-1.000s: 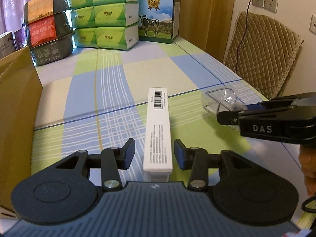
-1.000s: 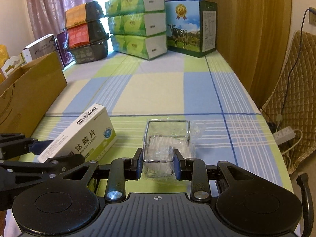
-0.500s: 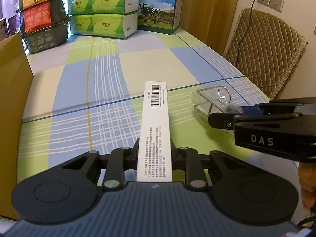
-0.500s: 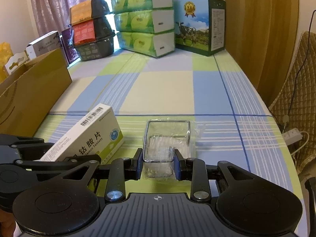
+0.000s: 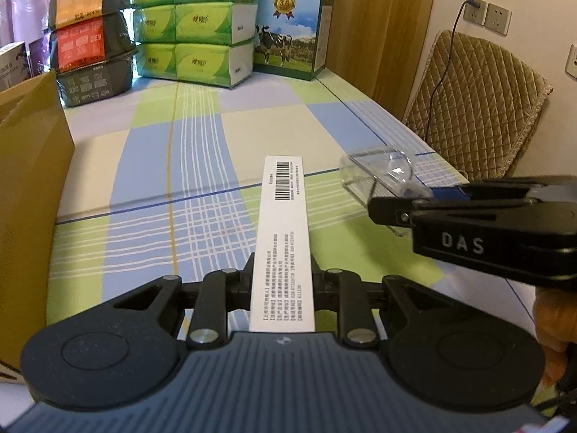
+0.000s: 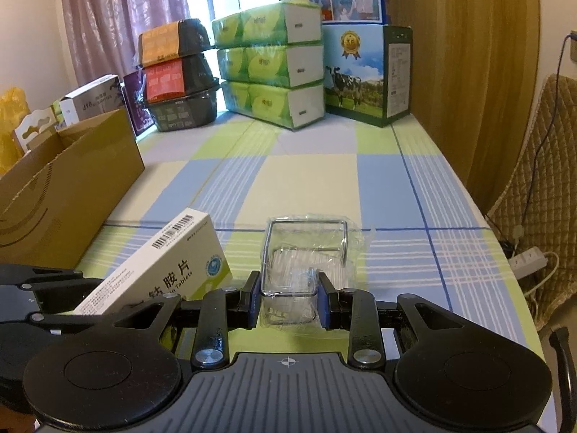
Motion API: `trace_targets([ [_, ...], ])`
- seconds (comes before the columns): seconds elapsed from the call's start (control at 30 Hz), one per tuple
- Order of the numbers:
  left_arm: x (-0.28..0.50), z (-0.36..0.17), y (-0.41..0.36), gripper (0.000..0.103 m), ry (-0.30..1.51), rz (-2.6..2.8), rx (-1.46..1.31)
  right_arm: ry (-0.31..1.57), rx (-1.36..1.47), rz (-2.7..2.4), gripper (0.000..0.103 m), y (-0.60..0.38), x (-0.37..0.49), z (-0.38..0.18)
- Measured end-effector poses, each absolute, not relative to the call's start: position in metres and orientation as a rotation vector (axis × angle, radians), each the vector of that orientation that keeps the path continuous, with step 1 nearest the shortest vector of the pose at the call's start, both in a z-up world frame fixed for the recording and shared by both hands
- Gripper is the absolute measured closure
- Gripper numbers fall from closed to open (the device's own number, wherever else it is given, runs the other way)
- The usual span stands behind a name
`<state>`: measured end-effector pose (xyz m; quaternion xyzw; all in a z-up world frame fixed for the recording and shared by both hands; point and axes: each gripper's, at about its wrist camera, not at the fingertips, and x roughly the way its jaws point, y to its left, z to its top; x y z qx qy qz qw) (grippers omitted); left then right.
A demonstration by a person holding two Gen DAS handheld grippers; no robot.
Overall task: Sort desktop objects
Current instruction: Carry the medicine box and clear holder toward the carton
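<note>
Left wrist: medicine box between fingers.

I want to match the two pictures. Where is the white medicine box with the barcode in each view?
Left wrist view: the medicine box runs up the centre, clamped in the left tongs.
Right wrist view: the same box is lower left, tilted, beside the clear packet.
Shared landmark: the cow-picture carton.

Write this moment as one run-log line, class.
left hand-held gripper: shut on medicine box | right hand-held gripper: shut on clear plastic packet | both lifted off tablecloth
</note>
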<state>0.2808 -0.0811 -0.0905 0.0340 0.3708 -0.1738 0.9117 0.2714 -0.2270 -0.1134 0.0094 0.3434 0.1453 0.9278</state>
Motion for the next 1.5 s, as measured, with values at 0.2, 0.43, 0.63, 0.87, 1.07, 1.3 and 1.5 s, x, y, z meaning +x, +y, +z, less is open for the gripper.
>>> trace_targets([
  [0.2,0.263,-0.078,-0.08,0.084,0.755,-0.351,0.069,0.71,0.054,0.249,0.075,-0.233,0.247,-0.106],
  [0.43,0.232,-0.051,-0.078,0.084,0.74,-0.333,0.056,0.718,0.103,0.194,0.075,-0.235,0.208,-0.091],
  [0.63,0.204,-0.03,-0.07,0.084,0.743,-0.328,0.008,0.687,0.117,0.194,0.075,-0.229,0.172,-0.067],
  [0.87,0.171,-0.006,-0.064,0.084,0.715,-0.322,-0.046,0.658,0.129,0.2,0.075,-0.222,0.14,-0.045],
  [1.07,0.151,0.009,-0.062,0.084,0.695,-0.32,-0.066,0.632,0.127,0.207,0.075,-0.215,0.122,-0.028],
  [1.3,0.131,0.029,-0.049,0.084,0.657,-0.306,-0.064,0.602,0.104,0.229,0.075,-0.204,0.106,-0.012],
  [1.5,0.12,0.044,-0.036,0.084,0.626,-0.285,-0.052,0.585,0.091,0.254,0.075,-0.19,0.098,-0.002],
])
